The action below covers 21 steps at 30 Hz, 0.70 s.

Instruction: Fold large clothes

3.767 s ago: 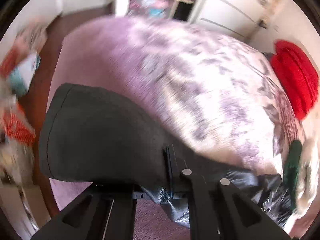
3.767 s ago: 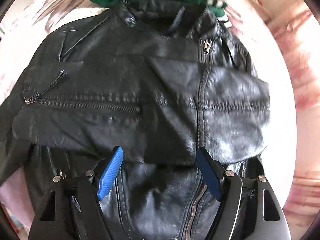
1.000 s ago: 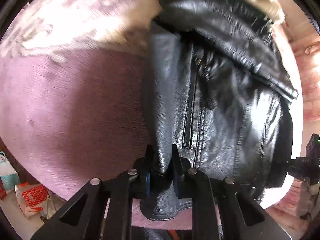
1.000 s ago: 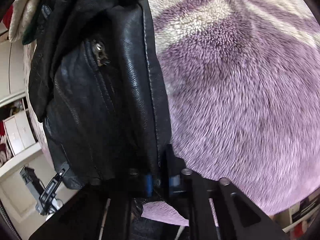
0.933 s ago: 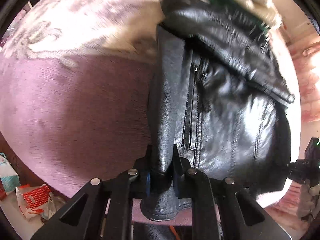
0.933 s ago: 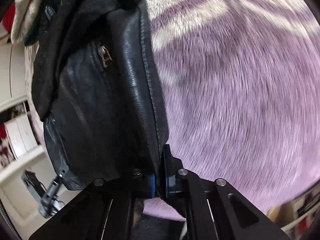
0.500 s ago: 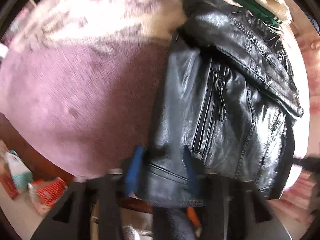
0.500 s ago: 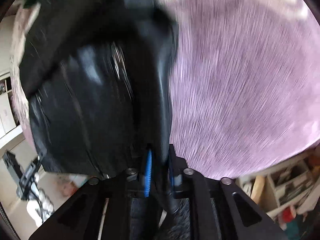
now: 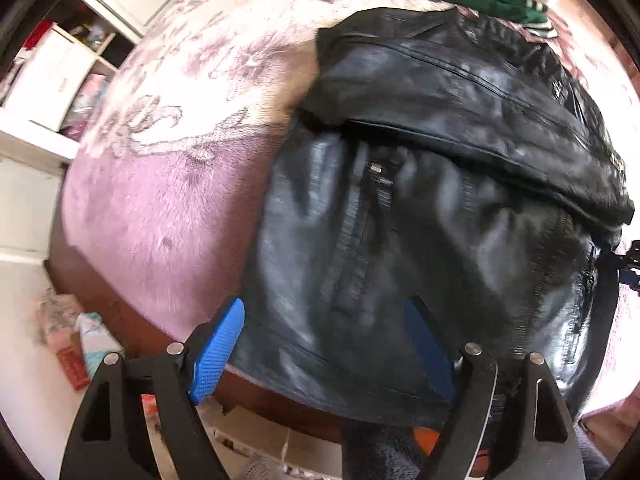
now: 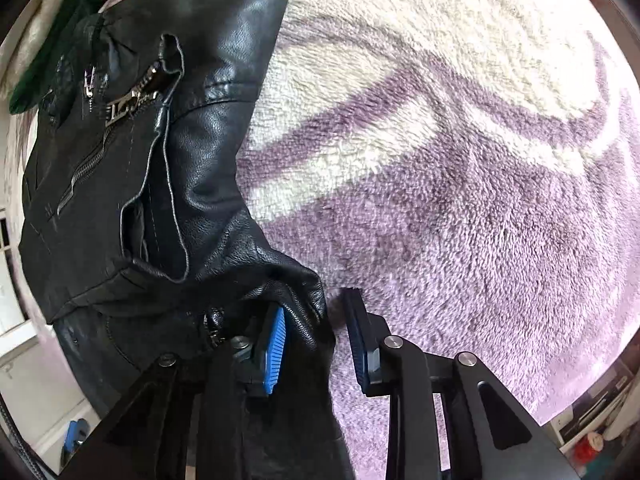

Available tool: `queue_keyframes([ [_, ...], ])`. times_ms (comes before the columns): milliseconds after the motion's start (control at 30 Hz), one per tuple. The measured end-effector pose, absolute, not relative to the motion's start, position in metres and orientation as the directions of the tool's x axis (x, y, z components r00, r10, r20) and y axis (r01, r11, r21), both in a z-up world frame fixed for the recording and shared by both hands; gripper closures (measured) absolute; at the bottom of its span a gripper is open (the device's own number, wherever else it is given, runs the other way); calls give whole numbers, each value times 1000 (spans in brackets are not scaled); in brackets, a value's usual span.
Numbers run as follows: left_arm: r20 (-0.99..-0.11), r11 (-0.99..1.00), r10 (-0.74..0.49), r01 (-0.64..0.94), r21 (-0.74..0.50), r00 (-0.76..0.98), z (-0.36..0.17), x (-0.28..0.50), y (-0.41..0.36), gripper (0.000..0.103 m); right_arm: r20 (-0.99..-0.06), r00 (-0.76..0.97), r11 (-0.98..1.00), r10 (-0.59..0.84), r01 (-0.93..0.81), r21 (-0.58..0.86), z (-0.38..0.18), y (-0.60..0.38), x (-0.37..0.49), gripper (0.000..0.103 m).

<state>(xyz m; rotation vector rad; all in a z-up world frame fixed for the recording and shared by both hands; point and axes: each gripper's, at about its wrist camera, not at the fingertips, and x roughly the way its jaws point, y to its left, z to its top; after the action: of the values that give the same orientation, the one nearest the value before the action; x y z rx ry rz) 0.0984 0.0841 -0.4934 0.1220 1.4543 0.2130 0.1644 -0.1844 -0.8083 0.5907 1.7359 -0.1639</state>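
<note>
The black leather jacket (image 9: 440, 208) lies folded on the purple fleece blanket (image 10: 480, 200) at the bed's edge. The left gripper (image 9: 324, 340) hovers with jaws wide apart; the right gripper (image 10: 316, 344) has jaws parted around a leather fold, not clamped. Withdraw straight back so the stiff leather isn't dragged open.

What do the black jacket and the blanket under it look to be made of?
Black jacket: leather or a faux leather, I cannot tell which. It has a semi-gloss finish, a fine pebbled grain, stiff creases and metal zippers. Blanket: plush fleece, probably synthetic, with a matte, fuzzy pile in cream and purple, no sheen.
</note>
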Motion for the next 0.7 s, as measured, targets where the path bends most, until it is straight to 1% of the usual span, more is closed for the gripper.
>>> queue_keyframes([
  [33, -968, 971, 234, -71, 228, 92, -492, 96, 60, 22, -925, -182, 869, 333, 440, 226, -806, -187, 166, 68],
  [67, -964, 967, 252, -66, 247, 88, -488, 89, 48, 22, -904, -215, 872, 369, 416, 257, -798, -196, 164, 67],
  [100, -957, 961, 275, -51, 272, 88, -484, 82, 28, 22, -896, -218, 871, 387, 405, 278, -792, -205, 170, 61],
  [133, -949, 954, 301, -26, 300, 95, -479, 75, 4, 22, -890, -224, 881, 397, 367, 300, -777, -221, 166, 49],
  [167, -939, 943, 329, 8, 331, 105, -477, 68, -21, 22, -895, -228, 894, 384, 334, 299, -767, -232, 163, 44],
  [200, -928, 931, 354, 48, 362, 117, -476, 60, -50, 22, -903, -231, 910, 362, 300, 288, -757, -247, 160, 41],
  [300, -904, 892, 399, 163, 421, 153, -483, 35, -125, 22, -925, -232, 941, 300, 234, 247, -736, -306, 147, 41],
  [400, -872, 829, 452, 272, 488, 189, -507, 5, -188, 22, -936, -238, 947, 259, 255, 197, -739, -354, 146, 40],
  [467, -840, 768, 500, 341, 542, 211, -532, -10, -224, 22, -940, -236, 940, 247, 294, 173, -748, -364, 150, 40],
  [567, -812, 722, 547, 376, 582, 206, -569, -19, -247, 22, -944, -234, 930, 233, 337, 146, -757, -395, 164, 40],
  [600, -803, 710, 565, 382, 591, 190, -582, -18, -249, 22, -945, -234, 931, 230, 335, 143, -759, -394, 185, 40],
  [700, -773, 690, 615, 366, 624, 159, -605, -8, -242, 19, -954, -215, 942, 210, 307, 138, -763, -395, 200, 40],
])
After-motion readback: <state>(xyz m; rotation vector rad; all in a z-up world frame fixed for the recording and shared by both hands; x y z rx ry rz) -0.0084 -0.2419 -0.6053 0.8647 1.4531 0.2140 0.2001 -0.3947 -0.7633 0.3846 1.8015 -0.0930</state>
